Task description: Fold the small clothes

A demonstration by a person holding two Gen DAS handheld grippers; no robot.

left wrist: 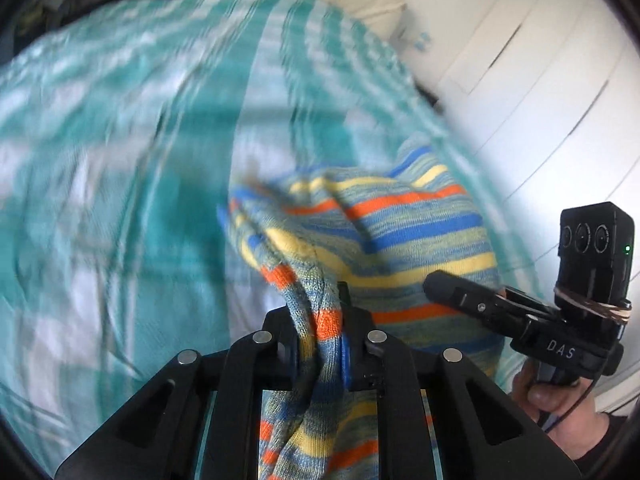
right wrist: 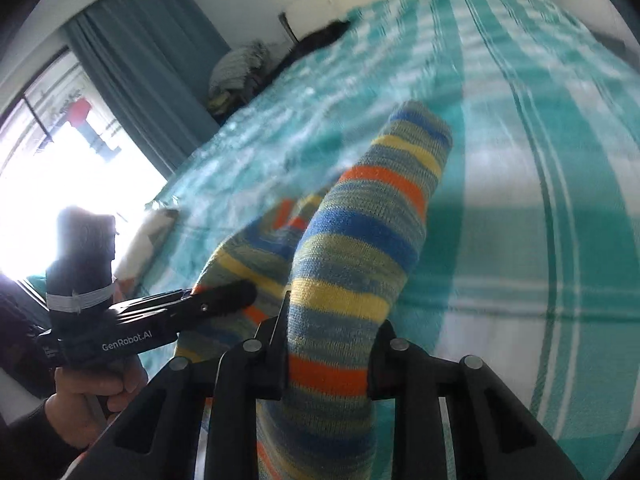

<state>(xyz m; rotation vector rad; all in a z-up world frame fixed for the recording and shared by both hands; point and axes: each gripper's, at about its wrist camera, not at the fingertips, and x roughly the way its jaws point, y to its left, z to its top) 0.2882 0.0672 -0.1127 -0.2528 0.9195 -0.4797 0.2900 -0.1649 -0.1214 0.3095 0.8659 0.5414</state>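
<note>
2 grippers: both are clamped on 1 garment, each seen from its own wrist camera and from the other's.
Garment: knitted striped sock [left wrist: 384, 236], with blue, yellow, orange and grey-green bands, held above the bed between the 2 tools.
Left gripper [left wrist: 320, 344]: black 2-finger tool; its jaws are closed onto a bunched fold of the sock, which rises ahead of the fingertips and also hangs back below them.
Right gripper [right wrist: 328, 344]: black 2-finger tool; its jaws pinch a flatter band of the sock [right wrist: 360, 248], whose rounded end stands ahead of and above the fingertips.
Right gripper, left wrist view: its finger [left wrist: 460, 292] lies against the sock, to the right of the left gripper's jaws, slightly ahead of them.
Left gripper, right wrist view: its finger [right wrist: 224, 296] touches the sock, to the left of the right gripper's jaws.
Left hand [right wrist: 96, 396]: wrapped round the left tool's handle, low and to the left of the right gripper.
Right hand [left wrist: 548, 396]: wrapped round the right tool's handle, low and to the right of the left gripper.
Surface: teal-and-white checked bedspread [right wrist: 520, 160], spread beneath and ahead of both grippers, blurred in both views.
Background: teal curtain [right wrist: 148, 60] beside a bright window [right wrist: 60, 152], far left of the right gripper.
</note>
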